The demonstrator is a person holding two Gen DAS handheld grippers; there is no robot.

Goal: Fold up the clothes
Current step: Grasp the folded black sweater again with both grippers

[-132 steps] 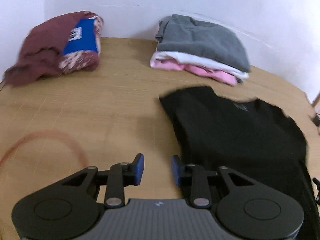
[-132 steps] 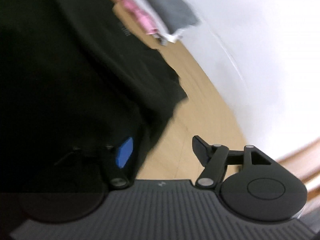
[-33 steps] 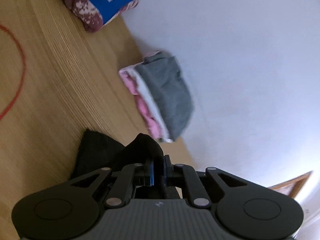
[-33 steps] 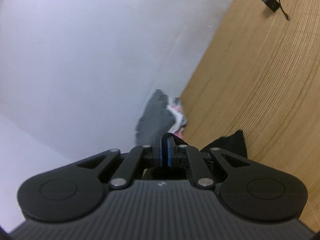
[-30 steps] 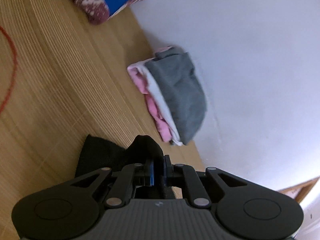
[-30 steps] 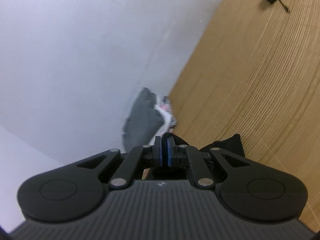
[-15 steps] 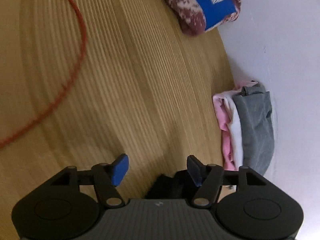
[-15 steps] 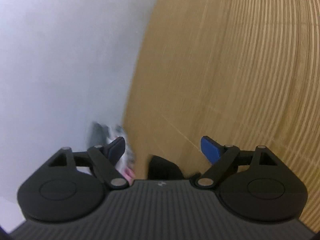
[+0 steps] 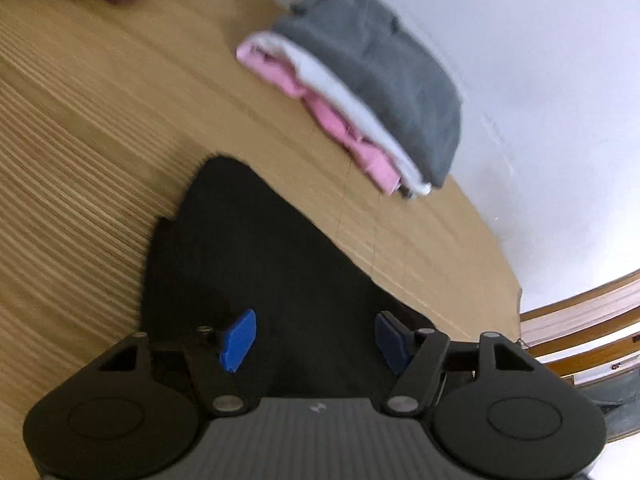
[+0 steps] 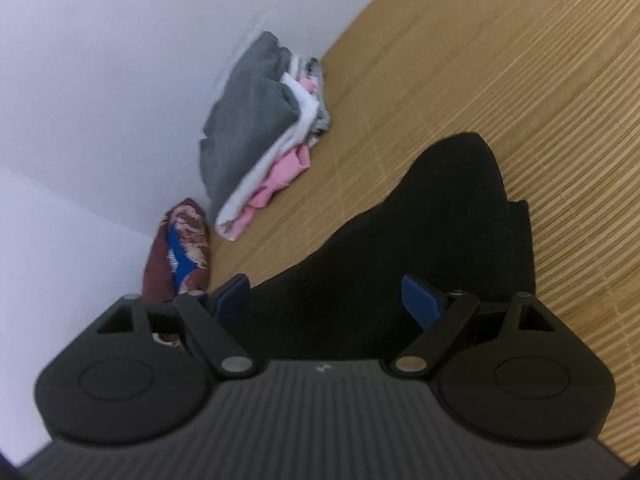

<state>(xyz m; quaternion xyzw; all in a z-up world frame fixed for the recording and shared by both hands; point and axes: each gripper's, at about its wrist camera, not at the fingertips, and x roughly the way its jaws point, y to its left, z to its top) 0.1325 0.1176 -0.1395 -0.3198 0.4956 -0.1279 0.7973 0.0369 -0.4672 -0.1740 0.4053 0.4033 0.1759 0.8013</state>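
On the pale wooden table (image 9: 100,128) the black cloth garment (image 9: 256,264) lies in a flat layer under both tools; the left gripper (image 9: 316,338) stands with its jaws apart, nothing between the blue pads, and the right gripper (image 10: 330,300) likewise gapes over the dark fabric, gripping nothing; probably a fold has just been laid; the folded stack of grey, white and pink clothes (image 9: 360,92) sits near the wall, well apart, likely finished pieces.

a home, likely — folded clothes (image 9: 352,92) (stacked) on a wooden table (image 9: 100,128).
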